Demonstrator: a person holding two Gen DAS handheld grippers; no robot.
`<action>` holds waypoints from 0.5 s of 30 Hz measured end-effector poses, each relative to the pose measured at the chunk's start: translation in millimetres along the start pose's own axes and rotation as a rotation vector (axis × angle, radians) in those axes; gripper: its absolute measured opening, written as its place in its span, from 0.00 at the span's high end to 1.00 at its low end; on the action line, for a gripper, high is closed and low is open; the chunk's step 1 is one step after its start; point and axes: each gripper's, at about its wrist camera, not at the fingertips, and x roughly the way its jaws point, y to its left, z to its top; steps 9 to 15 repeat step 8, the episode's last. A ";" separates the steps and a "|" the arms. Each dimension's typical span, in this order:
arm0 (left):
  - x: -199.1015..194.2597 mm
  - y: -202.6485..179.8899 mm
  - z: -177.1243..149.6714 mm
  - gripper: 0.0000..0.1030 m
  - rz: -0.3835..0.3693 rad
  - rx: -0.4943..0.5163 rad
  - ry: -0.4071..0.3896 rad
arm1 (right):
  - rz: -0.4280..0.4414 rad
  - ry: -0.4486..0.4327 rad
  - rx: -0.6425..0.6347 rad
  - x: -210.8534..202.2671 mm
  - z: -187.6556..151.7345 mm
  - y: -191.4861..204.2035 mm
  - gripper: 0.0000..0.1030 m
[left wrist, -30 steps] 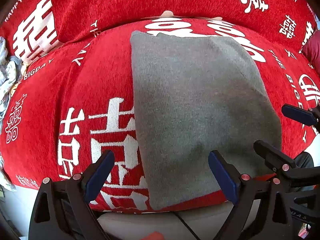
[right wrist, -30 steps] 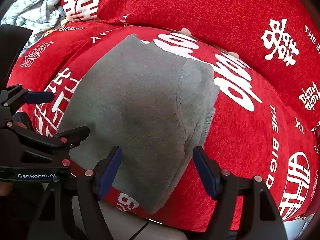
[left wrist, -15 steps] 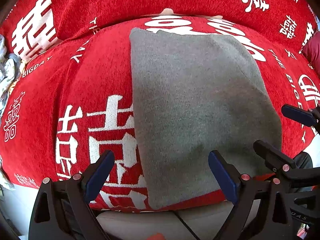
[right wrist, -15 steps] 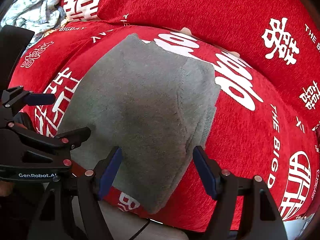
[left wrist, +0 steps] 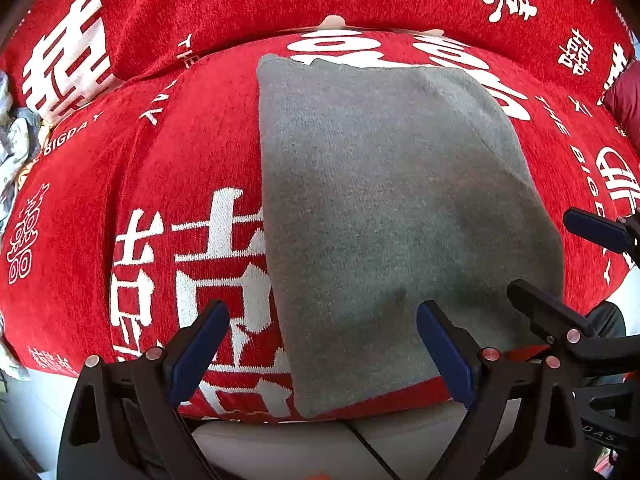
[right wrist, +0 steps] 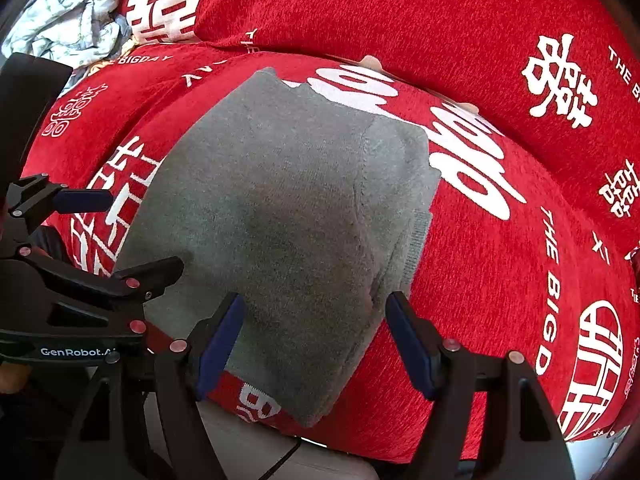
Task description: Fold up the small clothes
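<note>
A folded grey knit garment (left wrist: 396, 216) lies flat on a red chenille sofa cover with white characters and lettering (left wrist: 168, 184), on the seat cushion, its near edge reaching almost to the cushion's front rim. In the right wrist view the grey knit garment (right wrist: 280, 216) shows a layered right side, a ribbed hem peeking from under the top fold. The left gripper (left wrist: 322, 350), black frame with blue pads, hangs above the garment's near-left corner with its jaws spread wide; one blue pad sits over the bare red cover, the other over grey knit, and neither pad presses the cloth. Nothing is held in it. The right gripper (right wrist: 314, 342), same build, hangs above the garment's near-right corner, jaws likewise set wide apart and empty; the left pad is over the grey knit, the right pad just beyond the garment's folded edge. Whether the fingertips graze the fabric cannot be told. Each gripper shows at the edge of the other's view, close side by side. A crumpled pale patterned cloth (right wrist: 68, 20) lies at the far left end of the sofa, well apart from the garment.
</note>
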 end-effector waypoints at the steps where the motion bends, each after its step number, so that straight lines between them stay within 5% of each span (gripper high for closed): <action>1: 0.1 -0.1 -0.5 0.07 -0.002 0.001 0.001 | -0.001 -0.001 0.002 -0.8 -0.8 0.6 0.26; 15: -5.6 -4.3 -7.7 0.07 -0.006 0.015 -0.013 | -0.005 -0.009 0.005 -5.7 -7.3 -0.5 0.26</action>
